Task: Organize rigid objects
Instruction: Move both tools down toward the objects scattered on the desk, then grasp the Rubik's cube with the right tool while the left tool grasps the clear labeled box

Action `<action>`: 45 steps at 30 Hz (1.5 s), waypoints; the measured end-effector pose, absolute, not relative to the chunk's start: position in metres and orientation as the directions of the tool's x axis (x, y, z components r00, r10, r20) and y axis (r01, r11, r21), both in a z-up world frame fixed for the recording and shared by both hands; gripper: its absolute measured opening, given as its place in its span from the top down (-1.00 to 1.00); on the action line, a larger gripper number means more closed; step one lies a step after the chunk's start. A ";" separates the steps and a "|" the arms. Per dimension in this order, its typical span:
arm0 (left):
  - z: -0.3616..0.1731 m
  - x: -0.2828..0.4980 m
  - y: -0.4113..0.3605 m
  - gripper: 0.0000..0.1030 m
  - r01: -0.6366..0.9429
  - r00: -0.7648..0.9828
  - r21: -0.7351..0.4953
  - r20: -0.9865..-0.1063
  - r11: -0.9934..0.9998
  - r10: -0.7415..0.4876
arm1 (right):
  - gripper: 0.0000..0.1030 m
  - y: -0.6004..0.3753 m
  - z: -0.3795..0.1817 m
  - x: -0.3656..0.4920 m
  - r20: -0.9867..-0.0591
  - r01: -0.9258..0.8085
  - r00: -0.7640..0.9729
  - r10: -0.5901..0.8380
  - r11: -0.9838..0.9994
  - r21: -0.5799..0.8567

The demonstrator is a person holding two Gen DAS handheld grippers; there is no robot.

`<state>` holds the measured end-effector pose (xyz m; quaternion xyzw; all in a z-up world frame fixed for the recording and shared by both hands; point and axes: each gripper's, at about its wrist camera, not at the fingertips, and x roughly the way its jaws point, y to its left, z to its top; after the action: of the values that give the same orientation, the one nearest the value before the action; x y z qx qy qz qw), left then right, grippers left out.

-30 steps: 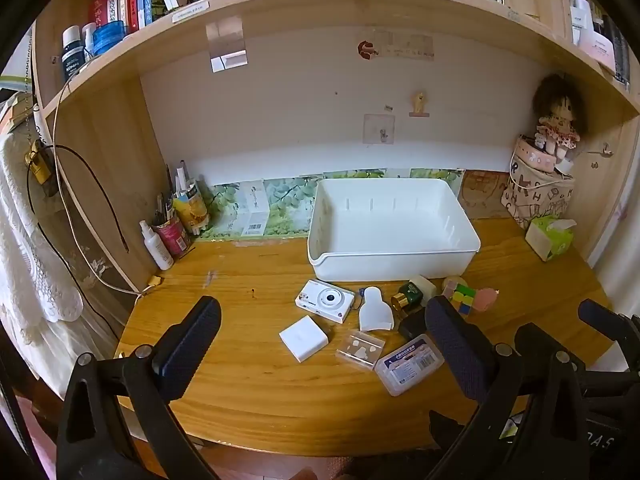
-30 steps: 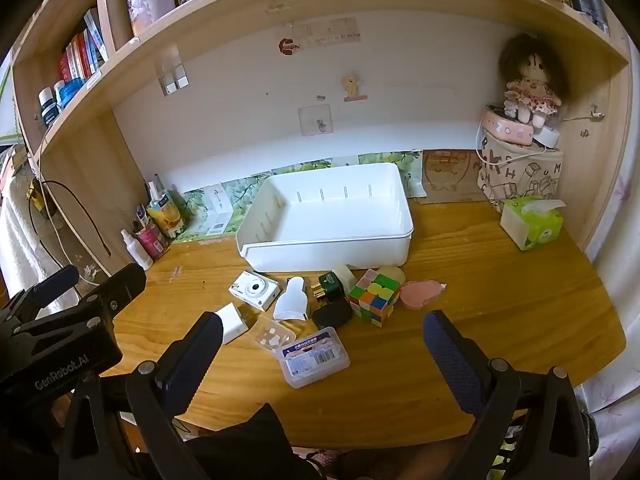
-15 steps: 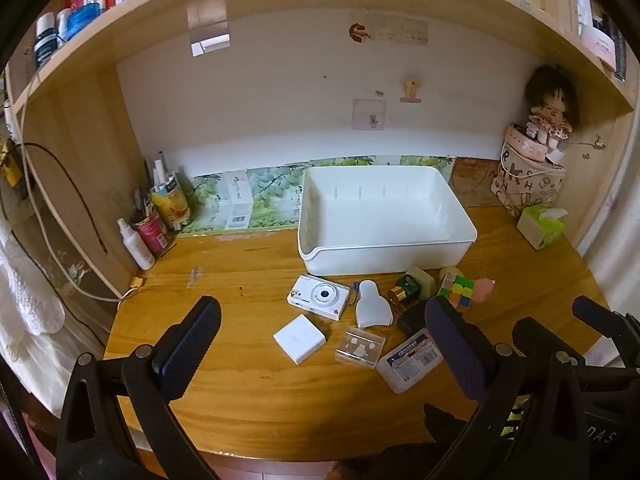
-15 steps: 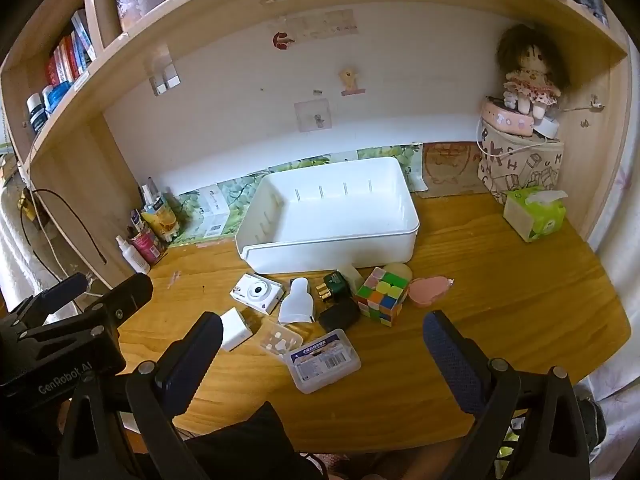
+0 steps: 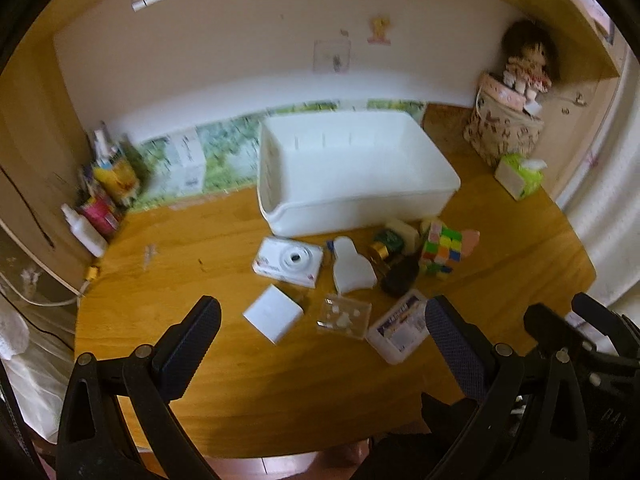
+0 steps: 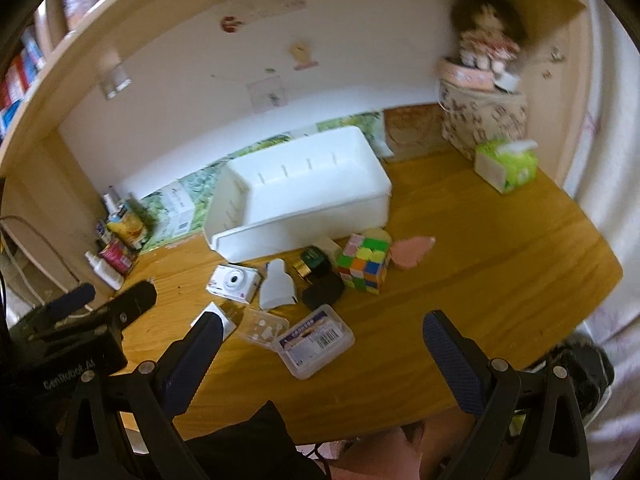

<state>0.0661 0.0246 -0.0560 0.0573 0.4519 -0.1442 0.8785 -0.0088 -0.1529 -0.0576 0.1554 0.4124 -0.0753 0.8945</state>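
- Both views sit lower and closer to the surface (image 5: 168, 280) than half a second ago; the upper shelf and its books have mostly left the left view, and both views are blurred.
- Your left hand-held gripper (image 5: 320, 320) is spread wide, holding nothing, above the near edge of the surface.
- Your right hand-held gripper (image 6: 320, 334) is likewise spread and empty.
- No item has shifted: the bin (image 5: 352, 204), a white smooth-walled plastic rectangle, is still empty at the back of the surface.
- In front of it, as before, lies the cluster: a white camera (image 5: 288, 261) with a round lens, a white scoop-like piece (image 5: 352, 268), a flat white square box (image 5: 274, 314), a clear case (image 5: 344, 317), a labelled translucent box (image 6: 316, 336).
- The cube (image 6: 364, 262), with its many-coloured tiles, stands just beside a flat pink piece (image 6: 412, 251); a dark oval lump (image 6: 323, 291) lies near the green-and-gold item (image 6: 312, 262).
- The surface is glossy, wood-grained, with a curved front edge.
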 end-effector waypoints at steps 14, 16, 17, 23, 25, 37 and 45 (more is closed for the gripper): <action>-0.098 0.097 0.010 -0.98 0.241 0.333 -0.107 -0.924 0.965 -0.186 | -0.95 -0.170 -0.066 0.020 -0.777 0.190 0.629 0.013 0.967 0.170; -0.101 0.101 0.004 -0.98 0.212 0.319 -0.111 -0.931 0.971 -0.176 | -0.94 -0.175 -0.066 0.027 -0.770 0.140 0.638 0.028 0.979 0.151; -0.104 0.105 -0.001 -0.97 0.186 0.308 -0.113 -0.937 0.976 -0.167 | -0.94 -0.179 -0.066 0.032 -0.764 0.107 0.644 0.038 0.985 0.139; -0.116 0.117 -0.025 -0.97 0.064 0.247 -0.132 -0.958 0.989 -0.144 | -0.94 -0.205 -0.066 0.056 -0.756 -0.072 0.643 0.122 0.992 0.099; -0.123 0.120 -0.031 -0.97 -0.003 0.224 -0.143 -0.965 0.990 -0.139 | -0.94 -0.215 -0.068 0.064 -0.753 -0.129 0.639 0.158 0.987 0.098; -0.166 0.119 -0.056 -0.97 -0.279 0.097 -0.144 -0.988 0.949 -0.122 | -0.81 -0.247 -0.109 0.108 -0.798 -0.460 0.520 0.306 0.887 0.040; -0.199 0.124 -0.059 -0.97 -0.394 -0.009 -0.142 -0.987 0.908 -0.158 | -0.73 -0.244 -0.145 0.129 -0.843 -0.590 0.394 0.365 0.804 0.072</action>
<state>0.1237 -0.0588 -0.1986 -0.1959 0.7050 0.0874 0.6760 0.1293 -0.2441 -0.1446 -0.1201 0.4683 0.2890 0.8263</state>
